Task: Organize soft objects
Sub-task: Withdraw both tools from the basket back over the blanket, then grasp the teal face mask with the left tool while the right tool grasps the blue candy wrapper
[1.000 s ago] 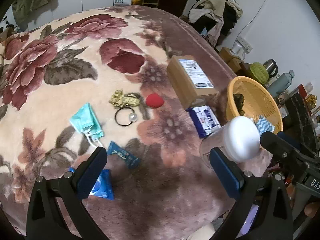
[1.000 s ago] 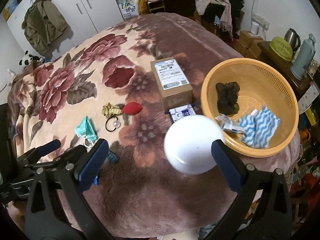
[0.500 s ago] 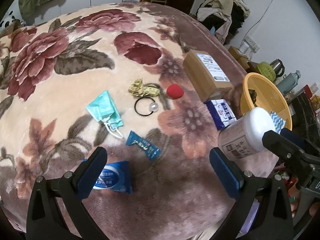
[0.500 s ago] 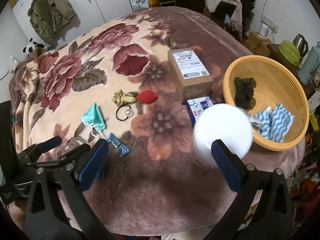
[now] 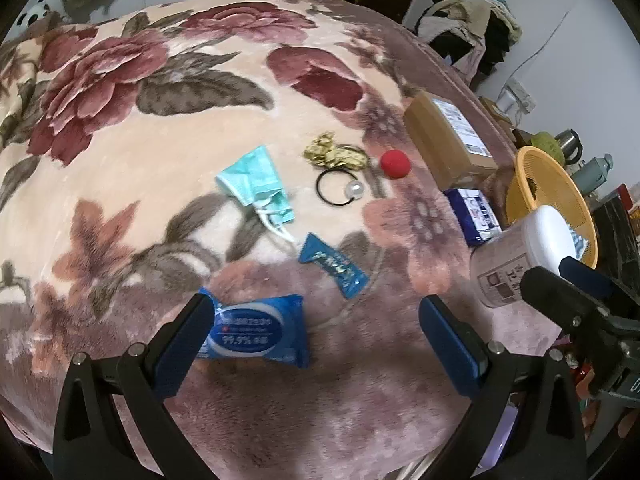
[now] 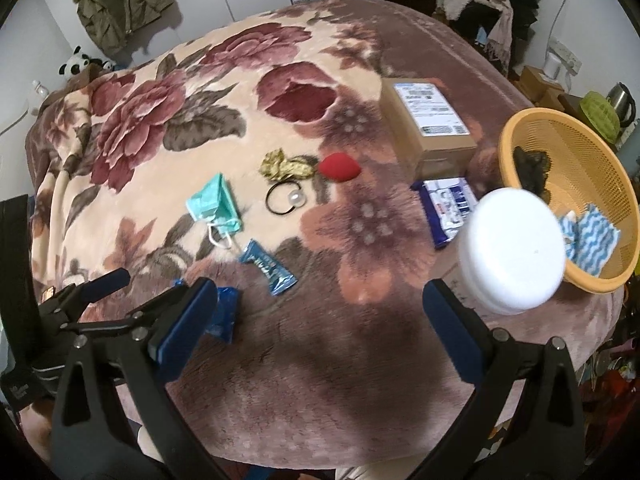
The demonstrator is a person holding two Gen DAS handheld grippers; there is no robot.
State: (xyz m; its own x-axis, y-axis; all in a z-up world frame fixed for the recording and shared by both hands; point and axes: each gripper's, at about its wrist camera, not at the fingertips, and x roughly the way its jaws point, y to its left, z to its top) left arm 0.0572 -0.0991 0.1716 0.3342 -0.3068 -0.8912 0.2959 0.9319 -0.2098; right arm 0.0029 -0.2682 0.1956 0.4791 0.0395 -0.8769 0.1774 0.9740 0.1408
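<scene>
Soft items lie on the floral blanket: a teal face mask (image 5: 256,184), a gold scrunchie (image 5: 334,154), a black hair tie with a pearl (image 5: 338,190), a red sponge (image 5: 395,164), a blue sachet (image 5: 334,266) and a blue wipes pack (image 5: 254,330). The orange basket (image 6: 600,152) holds a dark cloth (image 6: 530,168) and a blue-white cloth (image 6: 592,240). My left gripper (image 5: 316,328) is open over the wipes pack. My right gripper (image 6: 320,312) is open and empty above the blanket's front; the mask (image 6: 214,204) and sponge (image 6: 338,168) lie beyond it.
A white-lidded jar (image 6: 512,256) stands by the basket, beside a dark blue tissue pack (image 6: 450,208) and a cardboard box (image 6: 428,124). Clothes, a kettle (image 6: 622,100) and a thermos (image 5: 596,170) stand past the bed's right edge. The left gripper also shows in the right wrist view (image 6: 92,300).
Both grippers have drawn back and to the left, so the wipes pack now sits between the left fingers. Nothing on the blanket has moved. Both stay open.
</scene>
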